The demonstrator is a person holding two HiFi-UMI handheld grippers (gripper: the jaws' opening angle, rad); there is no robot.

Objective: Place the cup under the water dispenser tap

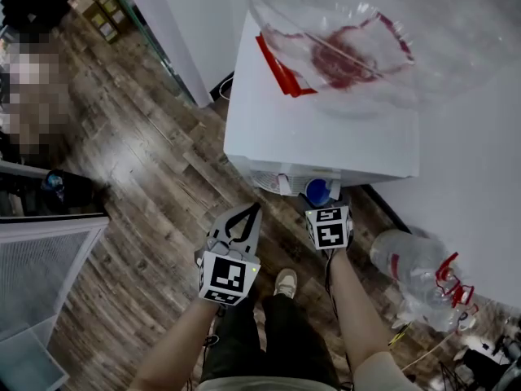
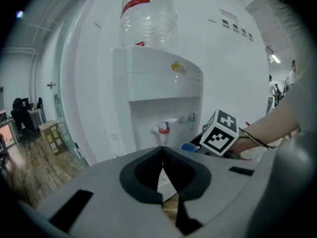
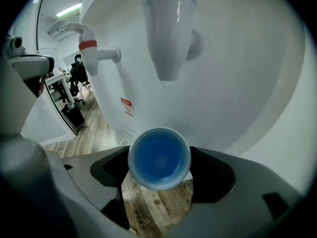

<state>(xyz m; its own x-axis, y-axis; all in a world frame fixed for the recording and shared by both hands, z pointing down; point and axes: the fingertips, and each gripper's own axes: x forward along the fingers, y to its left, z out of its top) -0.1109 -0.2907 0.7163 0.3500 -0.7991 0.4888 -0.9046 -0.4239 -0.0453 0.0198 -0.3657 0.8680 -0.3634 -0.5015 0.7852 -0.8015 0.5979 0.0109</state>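
A blue cup [image 3: 159, 157] sits between the jaws of my right gripper [image 3: 159, 168], which is shut on its sides with the mouth facing the camera. Straight above it hangs the blue-capped tap [image 3: 168, 33]; the red-banded tap [image 3: 89, 48] is to its left. From the head view the cup [image 1: 317, 191] is at the front of the white water dispenser [image 1: 326, 129], just ahead of my right gripper [image 1: 322, 204]. My left gripper [image 1: 254, 212] hovers beside it on the left, jaws shut and empty. The left gripper view shows its closed tips [image 2: 162, 150] facing the dispenser [image 2: 148, 83].
A round drip grille [image 3: 126, 133] lies at the foot of the tap recess. A large clear bottle [image 1: 358, 39] tops the dispenser. A spare empty bottle [image 1: 411, 267] lies on the wood floor at the right. Cardboard boxes [image 1: 102, 6] stand far left; my shoe [image 1: 285, 282] is below.
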